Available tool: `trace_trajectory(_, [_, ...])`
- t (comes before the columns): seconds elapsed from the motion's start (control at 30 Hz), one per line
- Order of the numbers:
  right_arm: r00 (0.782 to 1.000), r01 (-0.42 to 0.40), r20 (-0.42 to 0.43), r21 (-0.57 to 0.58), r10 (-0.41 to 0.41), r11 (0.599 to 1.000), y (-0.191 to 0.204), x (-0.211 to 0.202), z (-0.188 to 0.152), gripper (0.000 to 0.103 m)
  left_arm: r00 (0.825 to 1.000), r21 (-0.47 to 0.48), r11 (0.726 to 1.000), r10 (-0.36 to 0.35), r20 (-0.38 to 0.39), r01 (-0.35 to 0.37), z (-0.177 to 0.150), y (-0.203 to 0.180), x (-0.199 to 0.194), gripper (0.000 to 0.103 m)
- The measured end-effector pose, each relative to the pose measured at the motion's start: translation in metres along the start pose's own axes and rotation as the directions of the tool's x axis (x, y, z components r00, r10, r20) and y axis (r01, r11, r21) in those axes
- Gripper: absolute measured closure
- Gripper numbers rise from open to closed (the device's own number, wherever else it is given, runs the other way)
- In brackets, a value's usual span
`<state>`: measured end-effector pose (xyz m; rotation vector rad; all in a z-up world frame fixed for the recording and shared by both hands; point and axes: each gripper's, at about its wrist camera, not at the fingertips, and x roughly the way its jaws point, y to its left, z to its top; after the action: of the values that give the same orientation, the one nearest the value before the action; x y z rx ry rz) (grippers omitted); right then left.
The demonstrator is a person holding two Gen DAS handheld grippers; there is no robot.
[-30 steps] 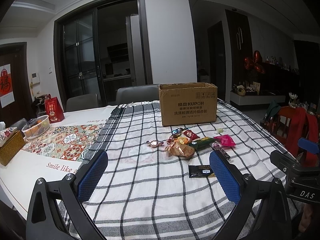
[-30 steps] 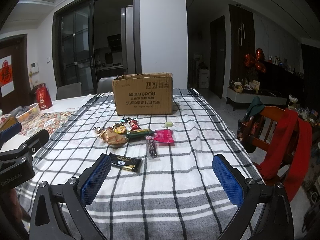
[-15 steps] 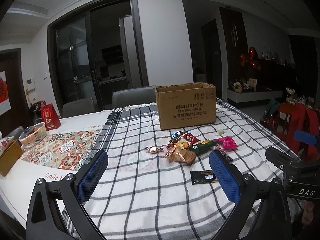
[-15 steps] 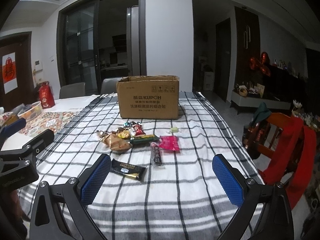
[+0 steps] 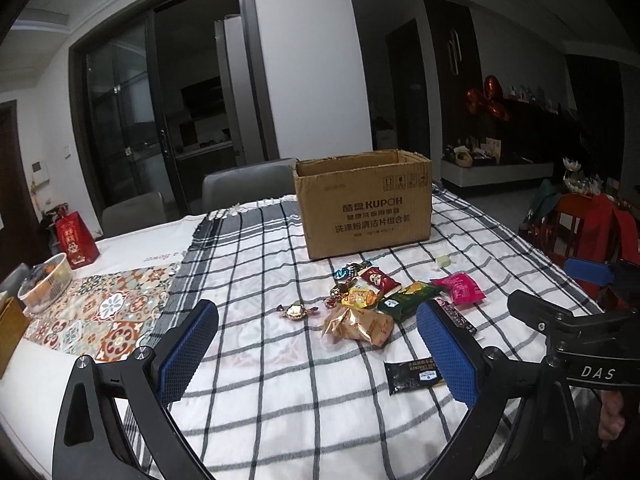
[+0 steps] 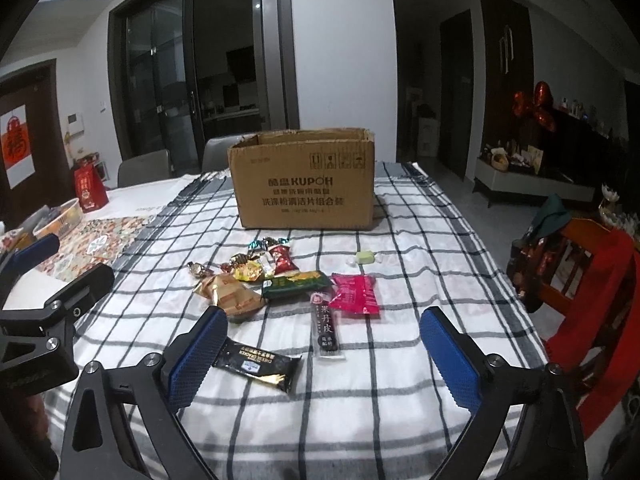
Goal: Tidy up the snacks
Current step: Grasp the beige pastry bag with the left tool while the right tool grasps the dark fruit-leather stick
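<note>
You have the checked cloth (image 6: 420, 280) bare on the near side of the table and along its right edge, where a wooden chair with a red garment (image 6: 592, 280) stands close. On the left, past the cloth edge, lies a patterned mat (image 5: 100, 316) with a small basket (image 5: 44, 288) and a red gift bag (image 5: 76, 236). The cardboard box (image 6: 304, 184) stands open at the far side; you can read "KUPOH" on its front, with Chinese lines below. The snacks lie in a loose group between you and the box: a black packet (image 6: 260, 364) marked "CHEESE CRACKER" nearest, a dark bar (image 6: 326, 324) with Chinese characters, a pink packet (image 6: 354, 294), a green packet (image 6: 296, 284), a tan packet (image 6: 232, 296), small wrapped candies (image 6: 260, 256), and a pale green candy (image 6: 366, 257) apart at the right. Your left gripper (image 5: 316, 354) is spread wide and holds nothing, above the cloth. Your right gripper (image 6: 320, 360) is also spread wide and empty; its left pad (image 6: 196, 356) is just beside the black packet, contact I cannot tell
</note>
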<state>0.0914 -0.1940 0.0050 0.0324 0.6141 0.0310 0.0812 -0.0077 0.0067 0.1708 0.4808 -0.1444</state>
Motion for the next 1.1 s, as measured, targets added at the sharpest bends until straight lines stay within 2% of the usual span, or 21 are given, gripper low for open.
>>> trace_trajectory(0.23, [0.998,-0.022,-0.067,0.014,0.023,1.0,-0.004,0.035,0.003,0.015,0.997,0.006,0.999,-0.053,-0.061,0.053,0.002,-0.004,0.038,0.005])
trace_trajectory(0.6, [0.983,-0.036,-0.182,0.016,0.038,0.999,-0.005,0.087,-0.006,0.04,0.979,0.003,0.994,-0.109,-0.171,0.111,-0.009,-0.008,0.099,0.008])
trace_trajectory(0.73, [0.976,-0.055,-0.209,0.025,0.059,0.998,-0.005,0.1,-0.01,0.047,0.967,-0.006,0.991,-0.133,-0.217,0.135,-0.015,-0.009,0.117,0.009])
trace_trajectory(1.1, [0.966,-0.068,-0.248,0.026,0.072,0.997,-0.007,0.125,-0.015,0.057,0.932,-0.047,0.981,-0.194,-0.306,0.188,-0.025,-0.01,0.154,0.019])
